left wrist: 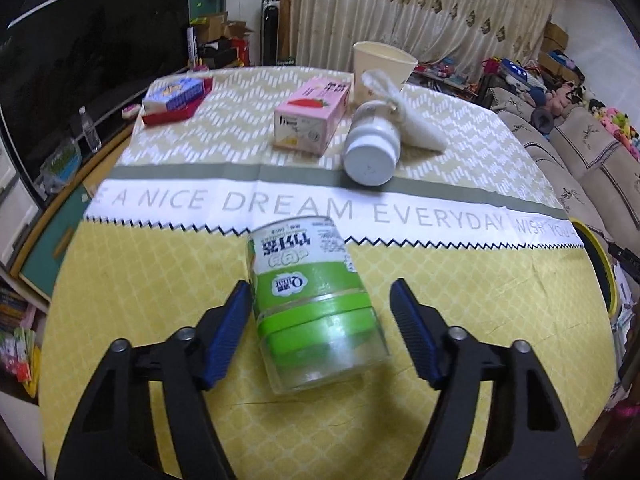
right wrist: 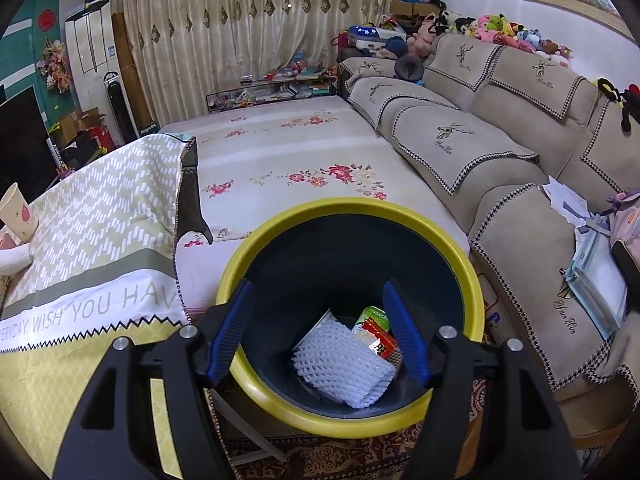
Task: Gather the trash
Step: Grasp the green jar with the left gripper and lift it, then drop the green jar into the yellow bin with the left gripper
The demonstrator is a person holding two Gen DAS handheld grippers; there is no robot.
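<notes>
Round bin (right wrist: 460,248), glossy yellow rim and dark inner wall, stands off the tablecloth's (left wrist: 140,280) near right corner, holding white foam netting (right wrist: 344,364). Clear cylindrical green-labelled jar (left wrist: 312,300) lies near the near edge, between the released left gripper (left wrist: 322,334). Right gripper (right wrist: 318,330) gapes, empty.

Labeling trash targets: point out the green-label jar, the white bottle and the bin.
green-label jar (left wrist: 316,304): left wrist view, on its green label band.
white bottle (left wrist: 370,162): left wrist view, on its round flat end facing the camera.
bin (right wrist: 352,205): right wrist view, on the far yellow rim.
</notes>
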